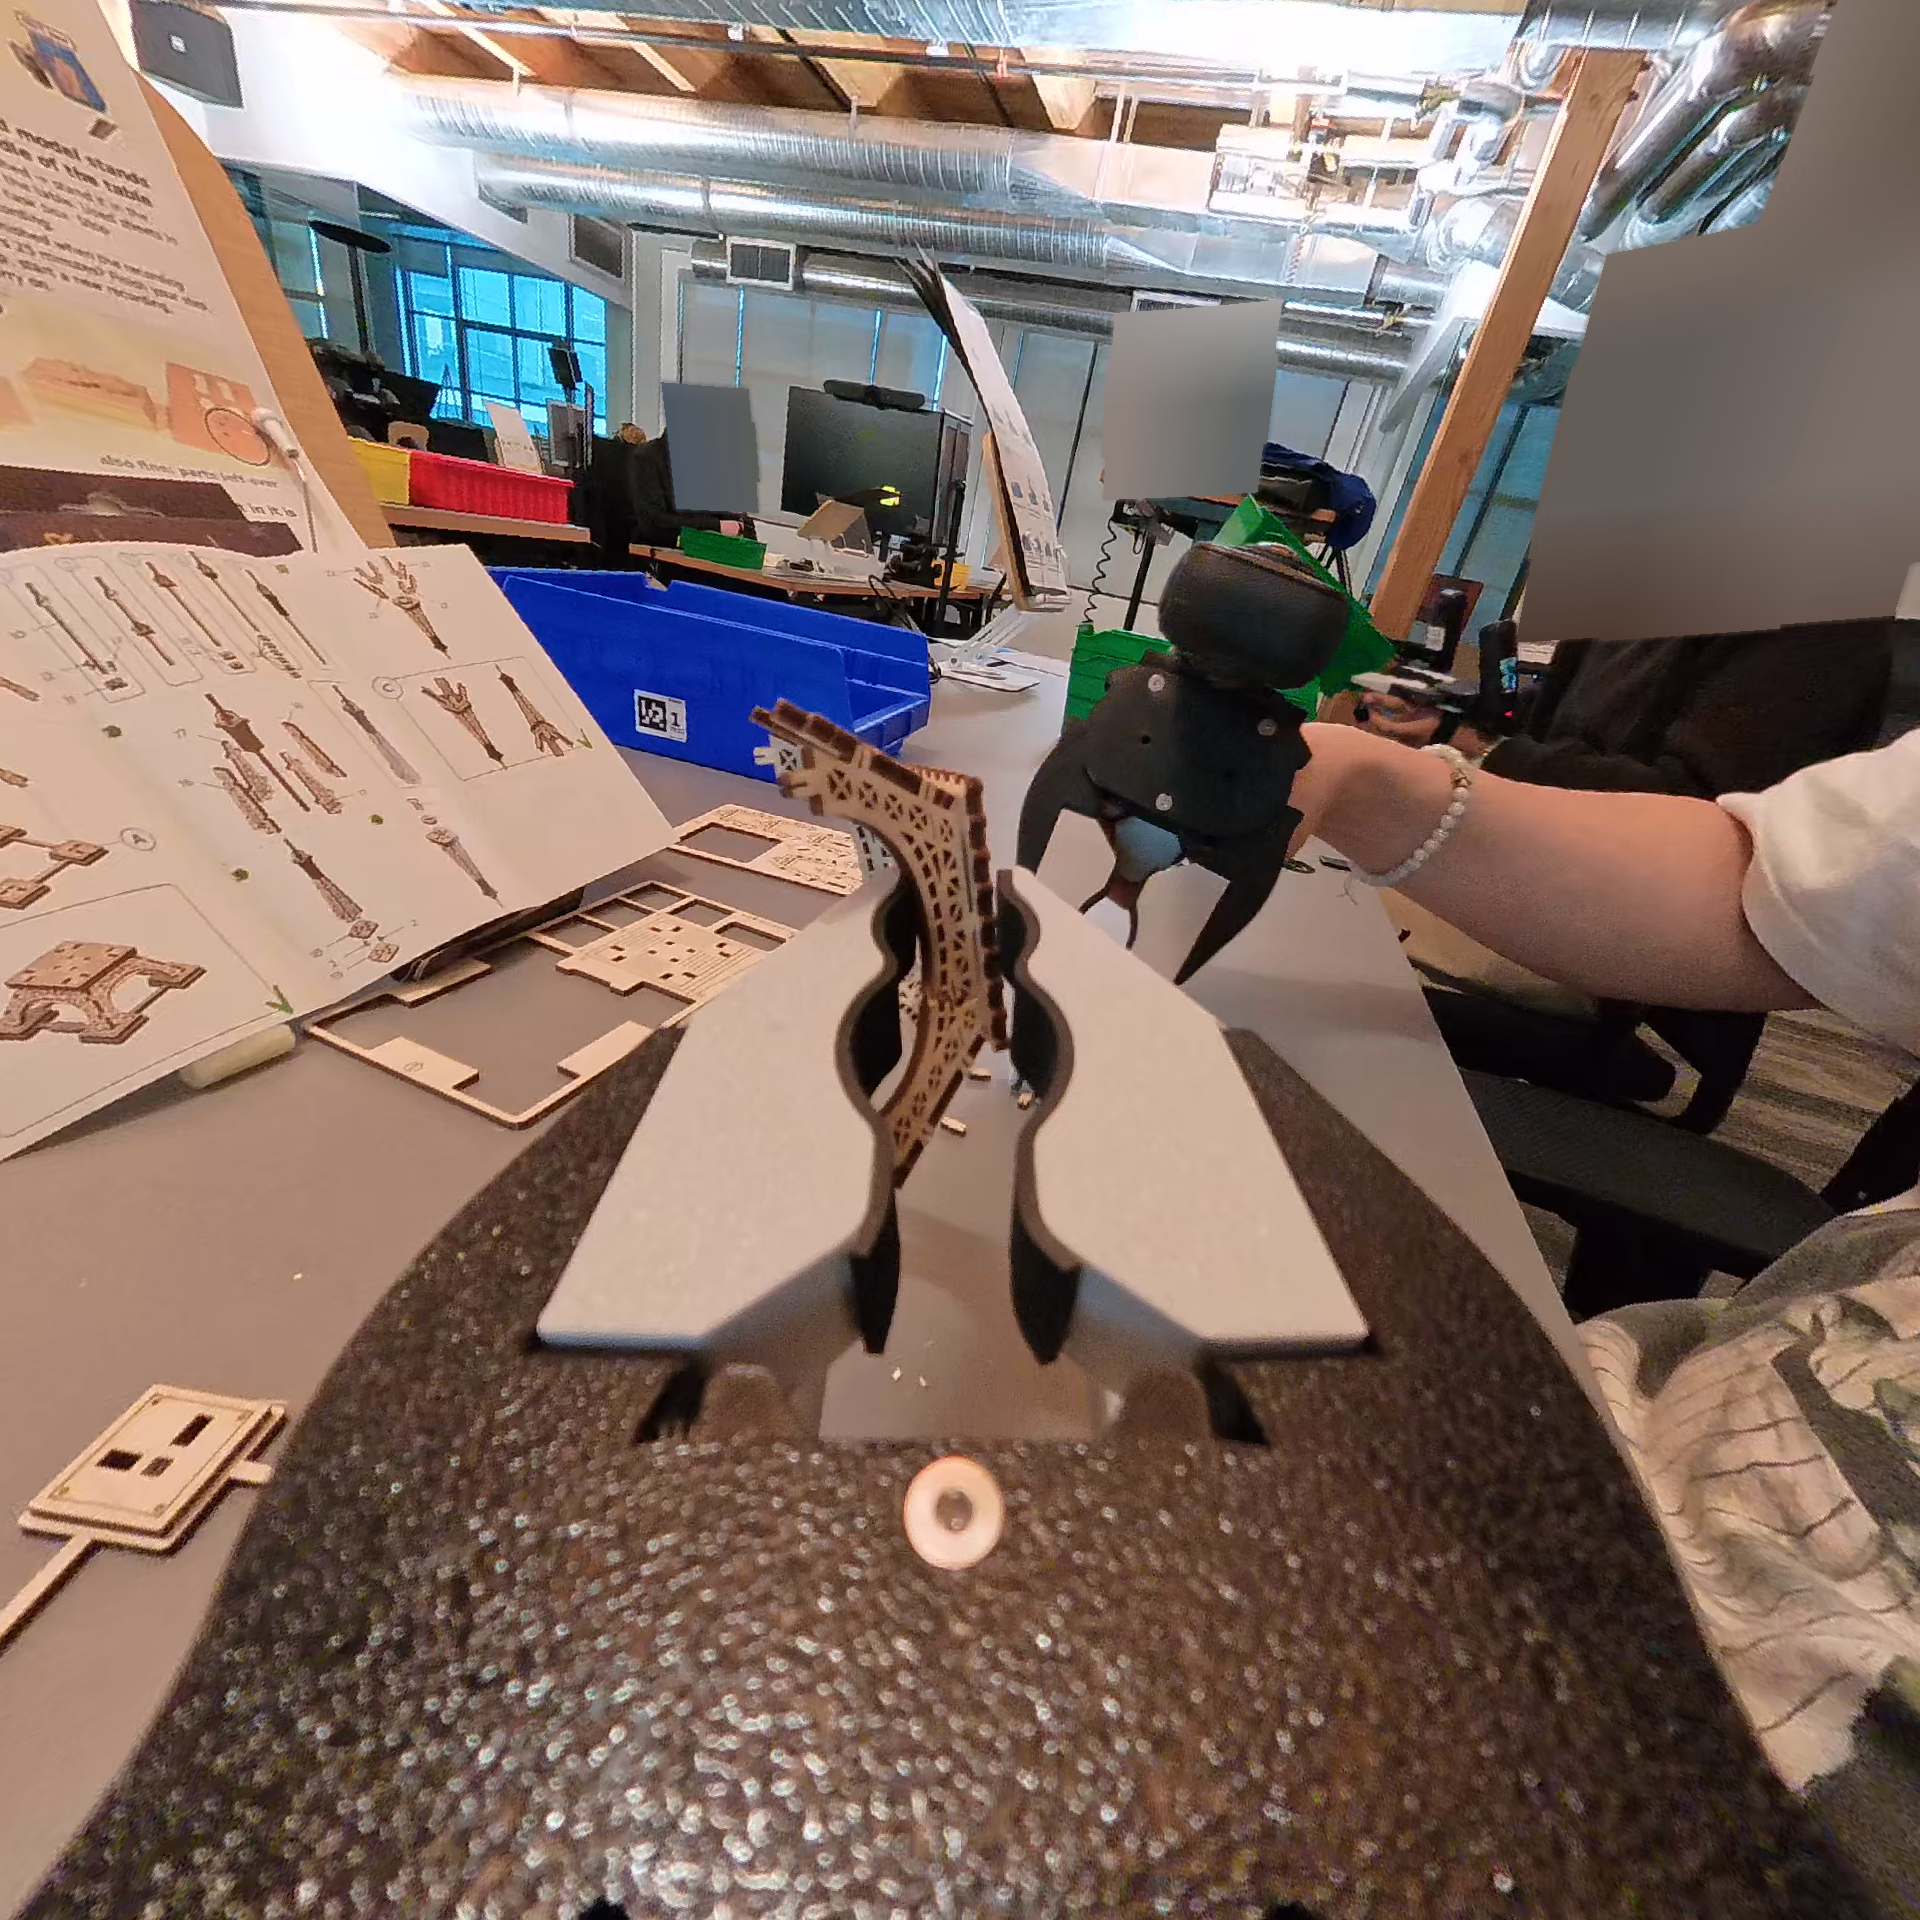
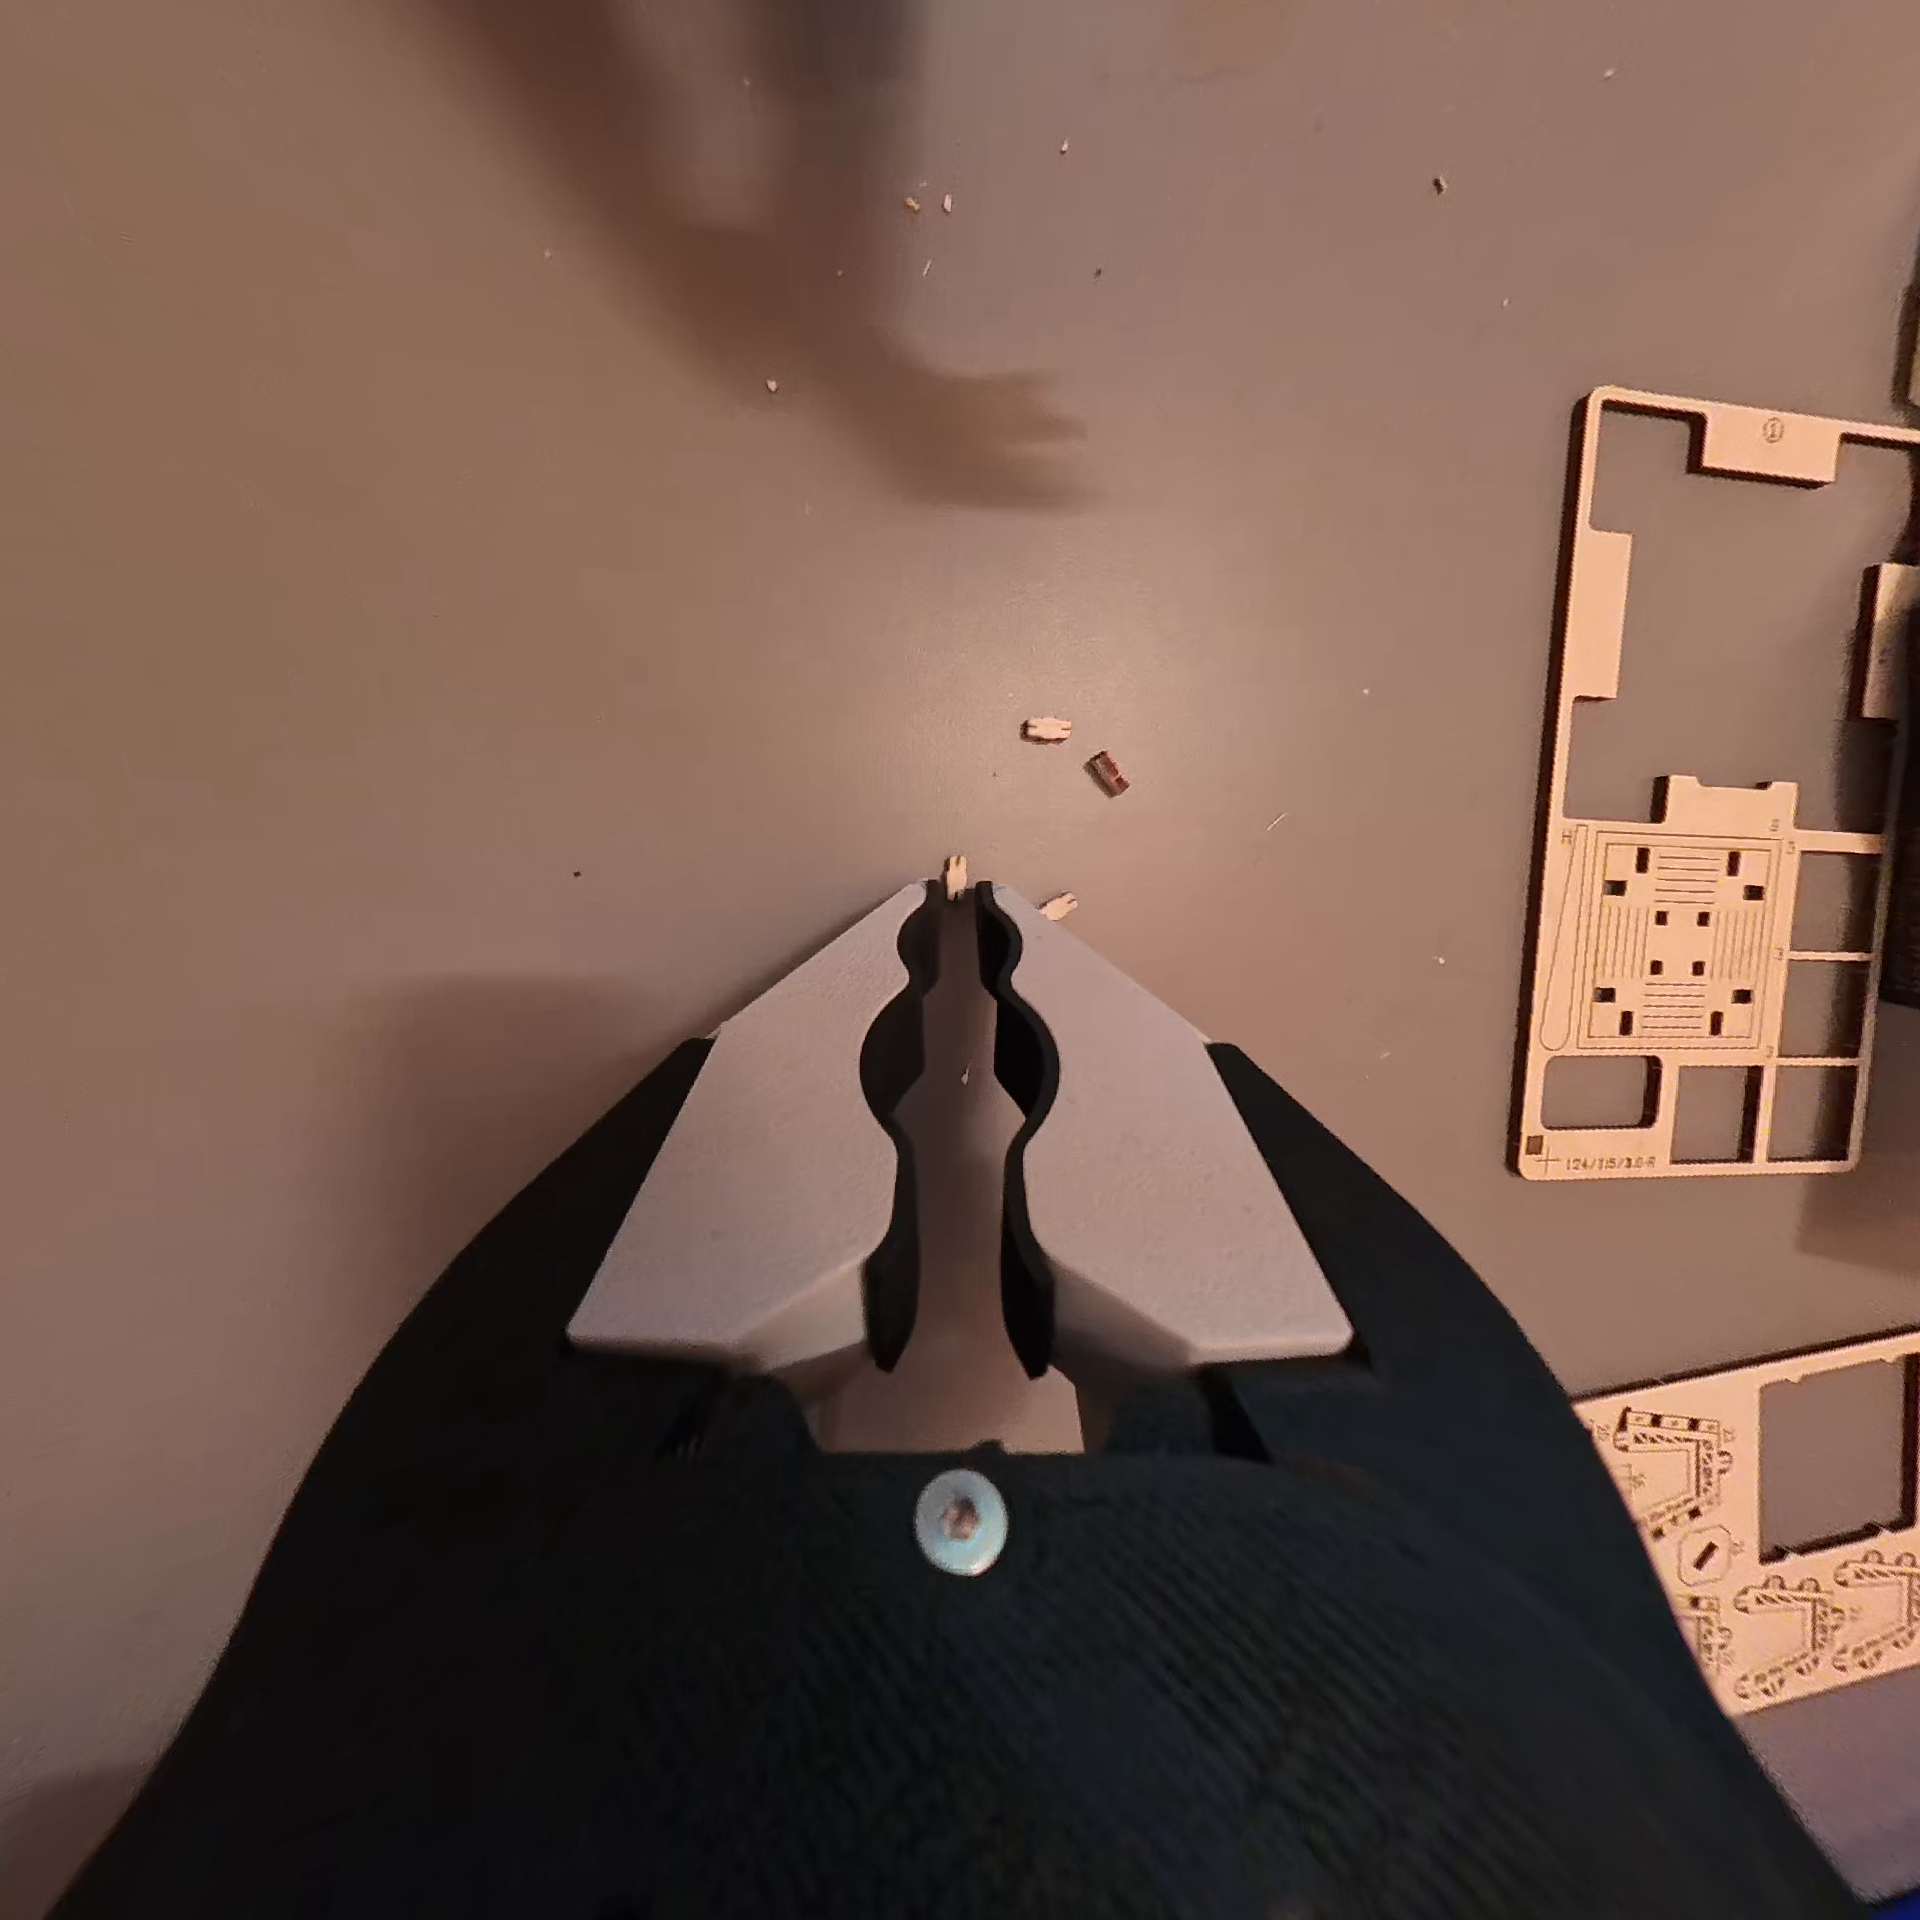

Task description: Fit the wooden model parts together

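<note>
My left gripper (image 1: 951,894) is shut on a curved wooden lattice leg (image 1: 904,831) and holds it upright above the grey table (image 1: 208,1226). My right gripper (image 2: 954,891), also in the left wrist view (image 1: 1143,914), points straight down at the table. Its jaws stand a narrow gap apart, and a tiny pale wooden peg (image 2: 954,875) lies between the tips with a sliver of gap on each side. Two more pale pegs (image 2: 1047,730) (image 2: 1060,905) and a dark brown bit (image 2: 1108,774) lie just beyond.
Punched-out wooden sheets (image 2: 1704,790) (image 1: 623,956) lie on the table, with a part-filled sheet (image 2: 1766,1538) nearer. An open instruction booklet (image 1: 260,779) leans at the left, and a blue bin (image 1: 717,665) stands behind. A small stacked wooden plate (image 1: 156,1465) lies near left. A person's arm (image 1: 1558,883) reaches in from the right. My hands' fingertips stand some 15 cm from each other. From my left tips it is roughly 15 cm to the small stacked wooden plate (image 1: 156,1465); from my right, 25 cm.
</note>
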Tool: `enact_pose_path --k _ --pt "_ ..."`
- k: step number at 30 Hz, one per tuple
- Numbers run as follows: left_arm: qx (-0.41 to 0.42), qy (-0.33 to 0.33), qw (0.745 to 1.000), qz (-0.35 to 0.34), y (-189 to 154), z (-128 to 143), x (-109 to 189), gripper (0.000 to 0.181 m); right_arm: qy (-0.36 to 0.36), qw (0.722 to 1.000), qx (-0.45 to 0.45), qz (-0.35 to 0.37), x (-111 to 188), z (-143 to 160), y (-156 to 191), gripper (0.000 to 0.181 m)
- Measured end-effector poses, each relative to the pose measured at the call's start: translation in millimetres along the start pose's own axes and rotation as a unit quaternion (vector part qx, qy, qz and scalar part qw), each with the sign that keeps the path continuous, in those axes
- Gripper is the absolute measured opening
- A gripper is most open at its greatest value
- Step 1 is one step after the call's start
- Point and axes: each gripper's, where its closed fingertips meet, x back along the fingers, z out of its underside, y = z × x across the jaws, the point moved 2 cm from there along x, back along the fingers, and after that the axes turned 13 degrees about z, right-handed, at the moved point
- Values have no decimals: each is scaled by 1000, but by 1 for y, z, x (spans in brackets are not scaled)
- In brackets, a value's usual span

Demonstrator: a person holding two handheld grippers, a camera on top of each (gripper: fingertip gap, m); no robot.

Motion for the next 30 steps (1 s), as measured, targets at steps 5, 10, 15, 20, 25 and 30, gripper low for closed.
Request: enact_pose_path --k 5,10,15,20,25,30 --pt "1 -2 1000 2 0 0 0 11 -9 1000 -23 -10 -1 -1 0 1" --pt "-1 -2 1000 1 0 0 0 11 -24 999 -22 18 -3 -5 1 0" --pt "39 -3 999 -12 4 -1 0 11 -55 985 25 161 11 -26 -16 1" --pt "158 -32 987 -17 5 -10 -6 11 -100 925 92 354 64 -80 -33 1" --pt "244 -87 965 40 -9 -23 -10 11 -114 891 127 421 93 -122 -28 1" --pt "228 -123 964 64 -13 -33 -5 11 -132 907 58 395 96 -136 -25 1"
